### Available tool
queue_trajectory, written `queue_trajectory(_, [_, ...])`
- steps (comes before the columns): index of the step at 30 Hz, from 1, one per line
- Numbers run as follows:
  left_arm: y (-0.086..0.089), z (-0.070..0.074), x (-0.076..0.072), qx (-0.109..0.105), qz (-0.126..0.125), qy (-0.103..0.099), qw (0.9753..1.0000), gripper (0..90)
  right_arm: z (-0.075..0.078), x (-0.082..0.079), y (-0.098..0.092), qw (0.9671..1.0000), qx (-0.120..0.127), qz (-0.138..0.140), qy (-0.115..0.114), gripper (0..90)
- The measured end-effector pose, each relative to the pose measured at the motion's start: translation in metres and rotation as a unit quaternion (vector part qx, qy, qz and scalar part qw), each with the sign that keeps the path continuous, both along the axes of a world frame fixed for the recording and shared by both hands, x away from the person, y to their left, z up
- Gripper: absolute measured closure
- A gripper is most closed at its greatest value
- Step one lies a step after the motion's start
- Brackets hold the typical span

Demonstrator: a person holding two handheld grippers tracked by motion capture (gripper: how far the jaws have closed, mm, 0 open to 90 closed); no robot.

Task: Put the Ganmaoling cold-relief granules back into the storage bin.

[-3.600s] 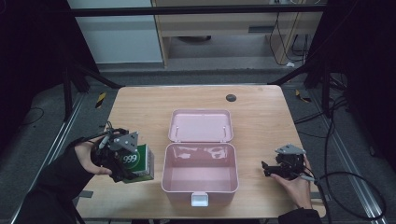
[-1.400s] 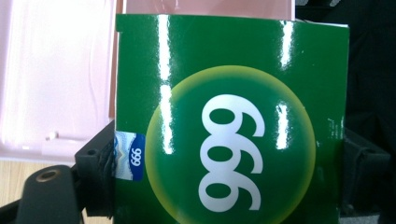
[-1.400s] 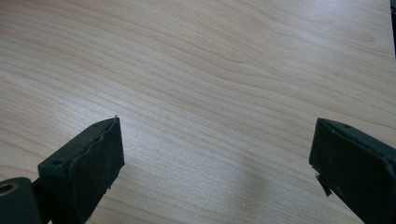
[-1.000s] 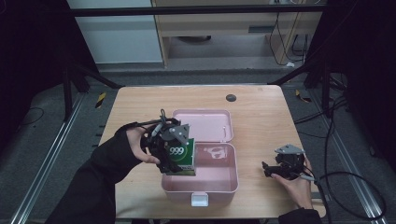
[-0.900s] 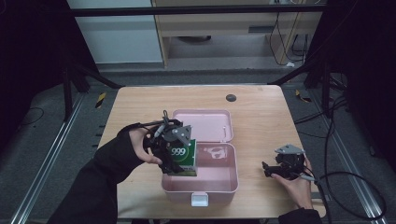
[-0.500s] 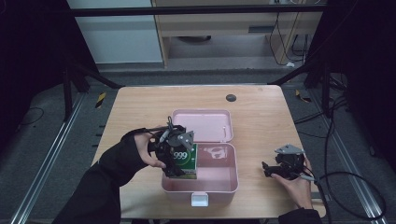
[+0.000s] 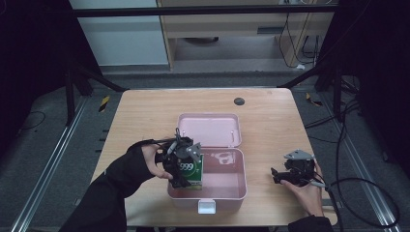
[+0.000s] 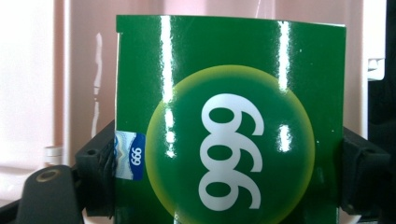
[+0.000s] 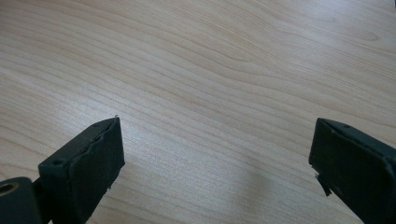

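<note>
Left gripper [image 7: 186,166] is clamping the green box [image 7: 191,170] lower-centre of frame, holding it at the left end of the open pink case [image 7: 227,191]. Release looks pending. Right gripper [image 7: 283,175] is idling on the bench [image 7: 145,116], jaws apart.

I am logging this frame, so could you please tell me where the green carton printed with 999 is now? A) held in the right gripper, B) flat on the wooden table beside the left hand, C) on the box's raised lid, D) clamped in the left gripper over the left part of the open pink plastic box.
D: the left gripper has its jaws pressed on both sides of the green carton, over the pink plastic box; the right gripper is open over bare table.
</note>
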State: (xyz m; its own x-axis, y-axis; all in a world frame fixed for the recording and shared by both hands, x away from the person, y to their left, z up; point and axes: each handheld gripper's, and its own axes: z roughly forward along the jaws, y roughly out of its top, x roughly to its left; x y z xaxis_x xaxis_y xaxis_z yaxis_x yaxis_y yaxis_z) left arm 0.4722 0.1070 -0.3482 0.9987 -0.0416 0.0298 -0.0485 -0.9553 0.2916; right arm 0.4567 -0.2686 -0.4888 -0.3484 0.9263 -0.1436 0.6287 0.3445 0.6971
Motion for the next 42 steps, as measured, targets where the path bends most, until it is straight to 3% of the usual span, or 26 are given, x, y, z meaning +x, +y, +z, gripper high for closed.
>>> queue_trajectory(13, [0.003,-0.021,0.002,-0.002,0.006,0.010,0.9999,14.8,-0.001,0.000,0.001,1.0000,-0.002,0.002,0.003,3.4])
queue_trajectory(18, [0.003,-0.024,0.002,0.004,0.007,0.004,1.0000,14.8,-0.001,0.001,0.001,1.0000,-0.004,0.003,0.003,3.3])
queue_trajectory(22, [0.004,-0.029,0.001,-0.008,0.011,0.007,0.9999,14.7,-0.002,0.001,0.001,1.0000,-0.004,0.004,0.004,3.1])
queue_trajectory(31, [0.005,-0.038,0.001,-0.011,0.023,-0.006,0.9997,14.2,-0.002,0.001,0.001,1.0000,-0.004,0.004,0.006,3.0])
queue_trajectory(36, [0.007,-0.044,0.001,-0.013,0.030,-0.003,0.9995,13.9,-0.002,0.001,0.001,0.9999,-0.007,0.004,0.007,2.8])
queue_trajectory(42, [0.006,-0.049,0.002,-0.004,0.026,-0.004,0.9996,13.1,-0.002,0.001,0.001,1.0000,-0.006,0.003,0.007,2.2])
